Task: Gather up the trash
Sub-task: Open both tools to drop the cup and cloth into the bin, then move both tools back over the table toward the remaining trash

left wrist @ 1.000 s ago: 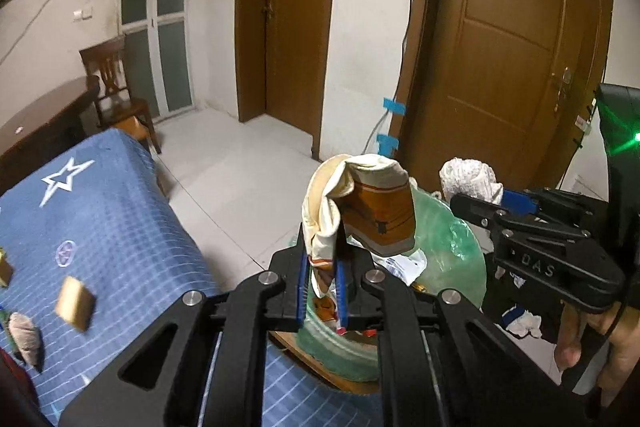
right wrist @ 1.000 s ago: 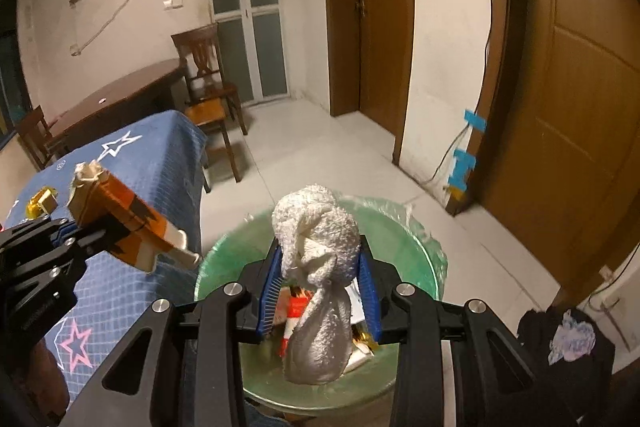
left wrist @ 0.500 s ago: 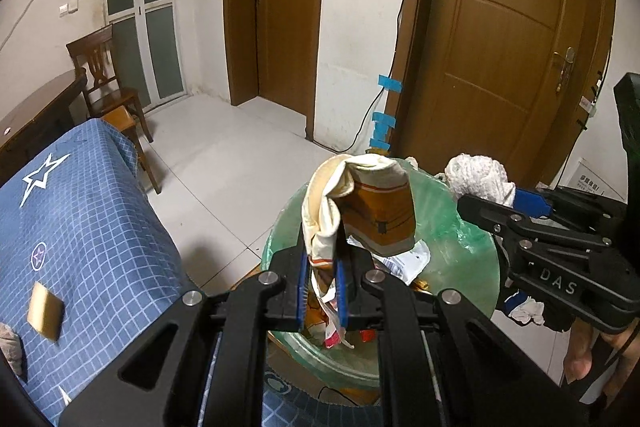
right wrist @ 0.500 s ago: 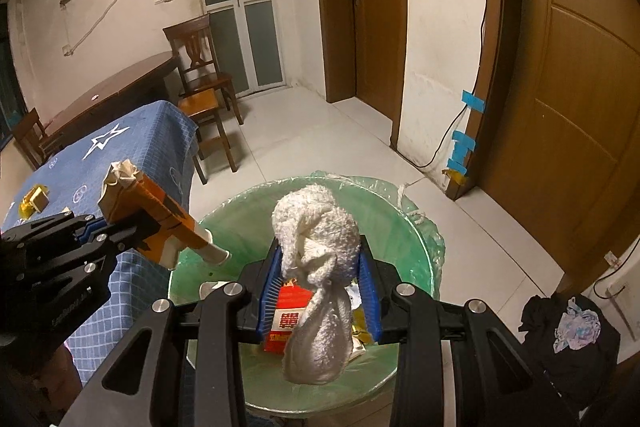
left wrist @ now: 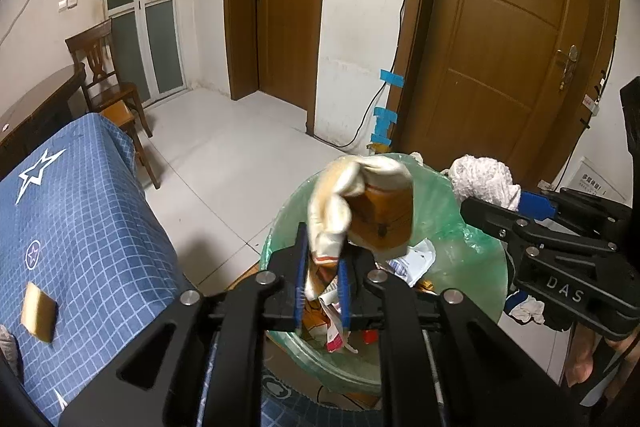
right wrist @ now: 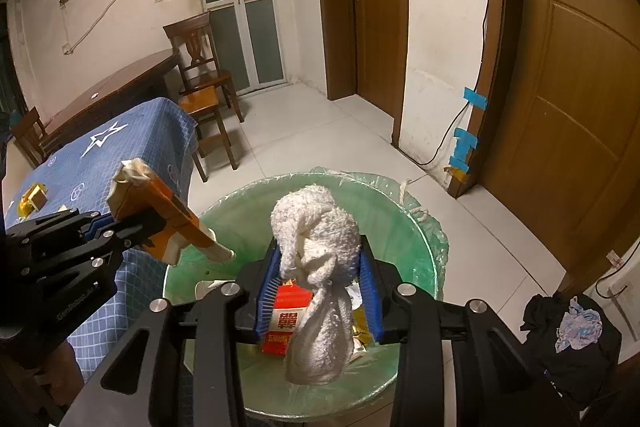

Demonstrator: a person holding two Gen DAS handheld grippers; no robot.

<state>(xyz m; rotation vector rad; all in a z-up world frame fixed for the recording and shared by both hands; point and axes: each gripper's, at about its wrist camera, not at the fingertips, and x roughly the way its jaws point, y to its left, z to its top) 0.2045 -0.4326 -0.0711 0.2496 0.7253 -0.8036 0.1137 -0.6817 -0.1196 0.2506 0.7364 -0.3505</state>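
Note:
A round trash bin with a green liner [left wrist: 472, 259] [right wrist: 400, 227] stands on the floor beside the table. It holds a red box [right wrist: 286, 319] and other scraps. My left gripper [left wrist: 322, 291] is shut on a crumpled orange and cream carton [left wrist: 360, 207] and holds it over the bin's left rim; the carton also shows in the right wrist view [right wrist: 160, 211]. My right gripper [right wrist: 318, 295] is shut on a white wadded cloth [right wrist: 316, 259] above the bin's middle; the cloth also shows in the left wrist view [left wrist: 484, 177].
A table with a blue checked cloth [left wrist: 72, 227] [right wrist: 120, 155] stands left of the bin, with a small brown scrap [left wrist: 38, 311] and a gold wrapper [right wrist: 32, 199] on it. Wooden chairs [right wrist: 200, 83], brown doors [left wrist: 500, 47] and dark clothes on the floor [right wrist: 568, 339] surround it.
Both grippers have moved forward over the bin with their loads. The left one's carton has tilted and its jaws have eased slightly apart, still on it.

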